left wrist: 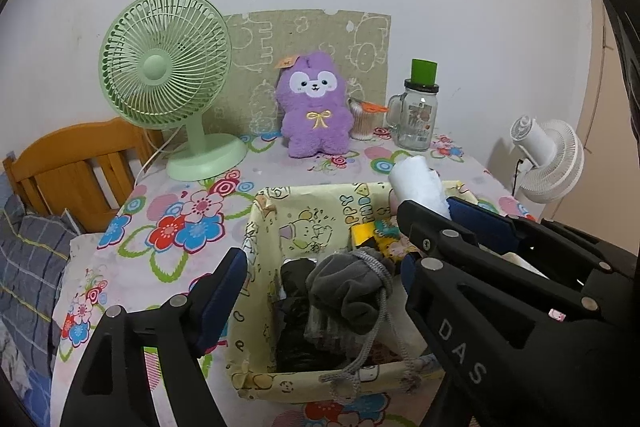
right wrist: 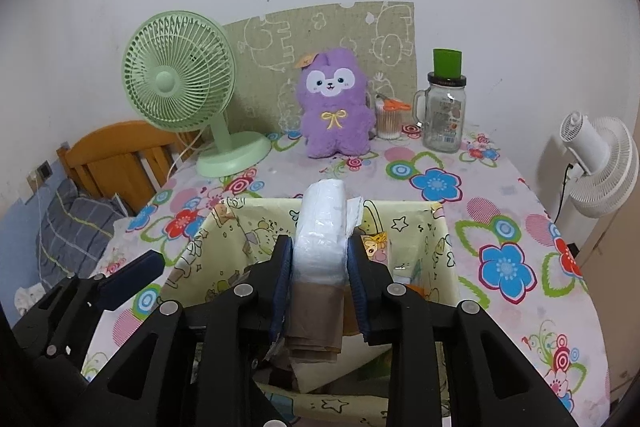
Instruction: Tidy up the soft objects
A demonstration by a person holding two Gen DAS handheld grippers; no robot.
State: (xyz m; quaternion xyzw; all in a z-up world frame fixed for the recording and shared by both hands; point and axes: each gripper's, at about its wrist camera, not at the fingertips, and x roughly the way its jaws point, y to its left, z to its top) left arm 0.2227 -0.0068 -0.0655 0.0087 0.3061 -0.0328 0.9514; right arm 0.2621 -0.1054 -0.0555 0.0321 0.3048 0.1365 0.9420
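A yellow cartoon-print fabric basket (left wrist: 256,219) stands on the flowered tablecloth, seen from above in both views. A grey knitted bundle with a cord (left wrist: 348,291) lies inside it on dark items. My left gripper (left wrist: 320,267) hangs open over the basket, its fingers wide on either side of the grey bundle and not pressing it. My right gripper (right wrist: 319,245) is shut on a white plastic-wrapped roll (right wrist: 324,211) above the basket's (right wrist: 424,227) far half. The roll (left wrist: 416,179) sticks up past the pads. A purple plush toy (left wrist: 314,107) sits upright at the back.
A green desk fan (left wrist: 164,67) stands at the back left. A glass jar with a green cap (left wrist: 418,115) and a cup of cotton swabs (left wrist: 362,127) are beside the plush. A white fan (left wrist: 548,163) is off the table's right edge, a wooden headboard (left wrist: 68,171) to the left.
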